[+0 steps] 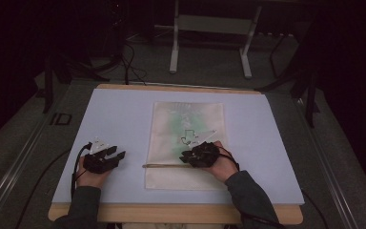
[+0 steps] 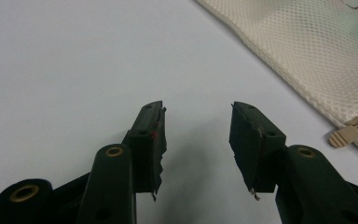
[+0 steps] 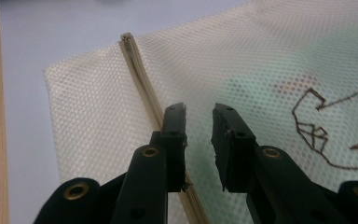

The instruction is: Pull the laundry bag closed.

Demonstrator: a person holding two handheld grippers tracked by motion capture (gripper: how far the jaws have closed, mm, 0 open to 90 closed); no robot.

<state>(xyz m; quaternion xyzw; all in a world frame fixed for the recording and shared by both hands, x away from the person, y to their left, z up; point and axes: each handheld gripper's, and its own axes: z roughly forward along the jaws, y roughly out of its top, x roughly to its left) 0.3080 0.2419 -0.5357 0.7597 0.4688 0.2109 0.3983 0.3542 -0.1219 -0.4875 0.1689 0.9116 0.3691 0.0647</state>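
A cream mesh bag lies flat in the middle of a pale blue mat. Its zipper runs across its near end. Something green and a dark outlined figure show through the mesh. My right gripper hovers over the bag at the zipper. Its jaws stand a narrow gap apart, with mesh showing between them and nothing pinched. My left gripper rests on the mat left of the bag, its jaws wide apart and empty. The zipper's end lies to its right.
The mat covers most of a wooden table whose near edge shows at the bottom. A white table frame and cables sit on the dark floor beyond. Bare mat lies on both sides of the bag.
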